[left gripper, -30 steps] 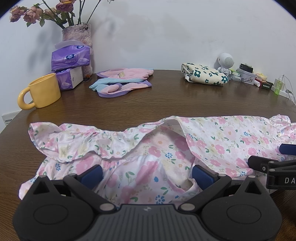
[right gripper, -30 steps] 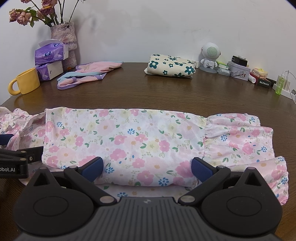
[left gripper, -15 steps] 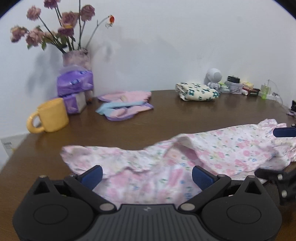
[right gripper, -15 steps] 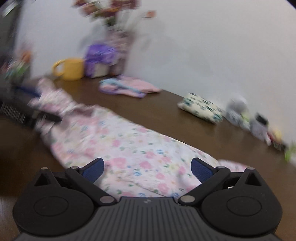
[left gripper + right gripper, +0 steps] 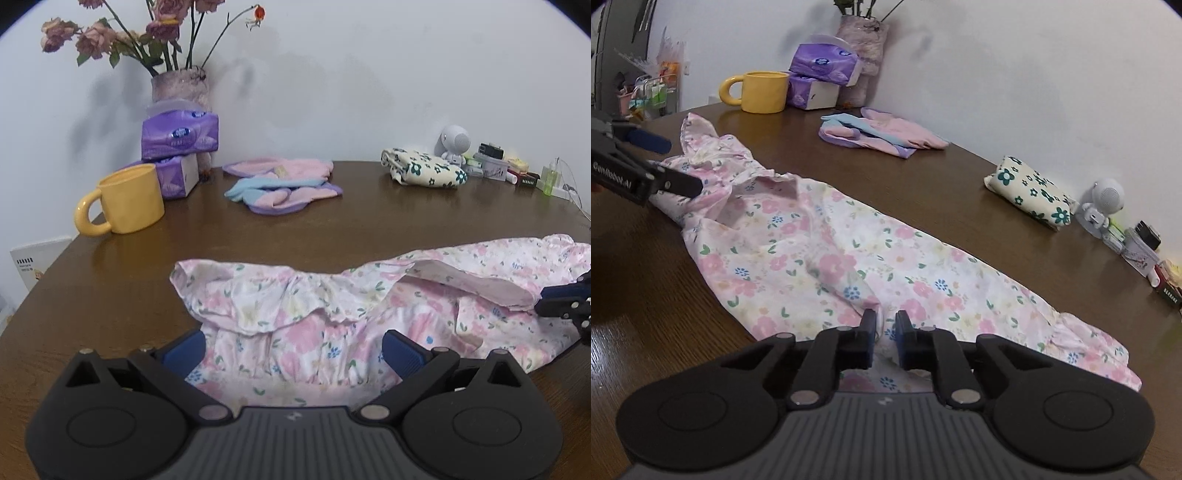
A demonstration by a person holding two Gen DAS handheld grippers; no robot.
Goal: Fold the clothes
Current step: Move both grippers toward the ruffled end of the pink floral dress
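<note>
A pink floral garment (image 5: 827,251) lies stretched across the brown table (image 5: 960,192), with its ruffled end at the left. My right gripper (image 5: 885,325) is shut on a pinch of cloth at the garment's near edge, around the middle of its length. In the left wrist view the garment (image 5: 295,306) lies bunched, its ruffle on top. My left gripper (image 5: 293,350) stands open over this ruffled end, its blue pads wide apart with cloth below them. From the right wrist view the left gripper (image 5: 670,164) sits at the far left, over the ruffles. The right gripper (image 5: 565,299) shows at the right edge.
At the back stand a yellow mug (image 5: 125,201), purple tissue packs (image 5: 179,138) and a vase of flowers (image 5: 181,83). A folded pastel garment (image 5: 280,184) and a folded cream floral cloth (image 5: 424,173) lie nearby. A white figurine (image 5: 454,144) and small items line the back right.
My right gripper has swung round to face along the garment and has shut on its near edge. The left gripper stays open and has shifted towards the ruffled end; the cloth has bunched.
</note>
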